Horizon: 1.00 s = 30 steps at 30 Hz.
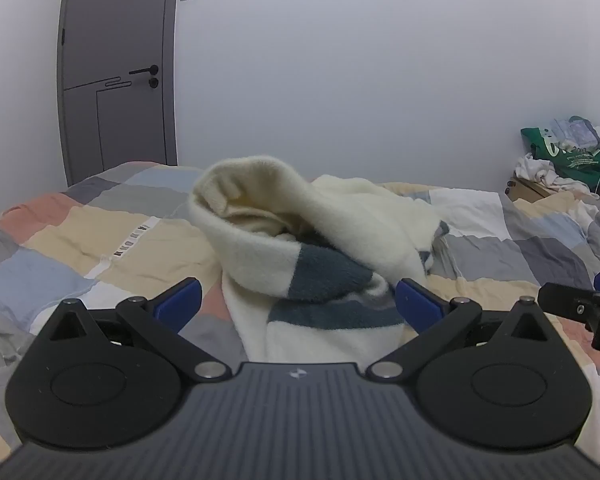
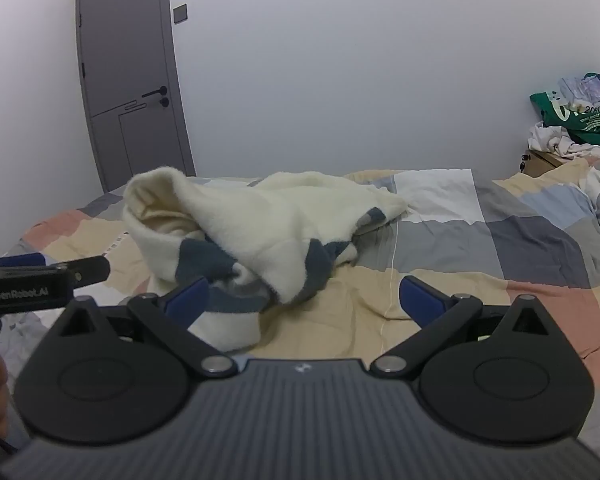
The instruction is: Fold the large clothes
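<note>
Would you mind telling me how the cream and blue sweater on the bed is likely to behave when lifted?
The sweater lies bunched in soft folds, so it will probably droop and unfold, not hold shape. Its fuzzy, thick knit suggests good grip but some weight. Pushed across the quilt, it would likely bunch up.

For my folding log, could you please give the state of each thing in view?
Sweater: crumpled, unfolded, lying on the bed, ungripped.
Left claw: open, straddling the sweater's near end.
Right claw: open, empty.
Door: closed.
Quilt: spread, wrinkled.
Green bag: stuffed full.
</note>
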Each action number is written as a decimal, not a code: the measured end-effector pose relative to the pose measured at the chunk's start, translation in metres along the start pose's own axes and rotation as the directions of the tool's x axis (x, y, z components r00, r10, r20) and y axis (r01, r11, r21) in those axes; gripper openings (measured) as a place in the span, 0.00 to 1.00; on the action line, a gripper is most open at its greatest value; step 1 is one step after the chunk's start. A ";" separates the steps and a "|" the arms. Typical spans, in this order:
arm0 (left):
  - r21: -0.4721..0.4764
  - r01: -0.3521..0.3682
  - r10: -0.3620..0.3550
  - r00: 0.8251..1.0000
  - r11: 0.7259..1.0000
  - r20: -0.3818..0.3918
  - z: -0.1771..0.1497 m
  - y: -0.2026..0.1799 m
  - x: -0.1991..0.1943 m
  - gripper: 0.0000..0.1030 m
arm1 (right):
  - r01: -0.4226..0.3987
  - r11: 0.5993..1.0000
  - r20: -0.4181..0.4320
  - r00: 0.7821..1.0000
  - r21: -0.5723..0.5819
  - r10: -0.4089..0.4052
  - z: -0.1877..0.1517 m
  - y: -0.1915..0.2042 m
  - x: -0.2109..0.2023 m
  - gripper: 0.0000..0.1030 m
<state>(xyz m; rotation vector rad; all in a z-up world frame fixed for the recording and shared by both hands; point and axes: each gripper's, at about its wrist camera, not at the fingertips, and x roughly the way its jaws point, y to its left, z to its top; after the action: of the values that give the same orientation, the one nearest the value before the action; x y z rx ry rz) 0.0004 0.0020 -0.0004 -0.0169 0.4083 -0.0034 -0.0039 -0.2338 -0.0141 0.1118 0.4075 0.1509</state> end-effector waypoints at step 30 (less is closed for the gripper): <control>-0.004 -0.001 0.001 1.000 1.000 -0.010 -0.003 -0.001 0.002 1.00 | 0.002 1.000 -0.002 1.000 -0.004 -0.002 -0.002 0.000 -0.002 1.00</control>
<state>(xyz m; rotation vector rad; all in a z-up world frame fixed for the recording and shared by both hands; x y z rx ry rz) 0.0010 0.0010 -0.0040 -0.0206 0.4185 -0.0016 -0.0069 -0.2337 -0.0153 0.1077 0.4090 0.1503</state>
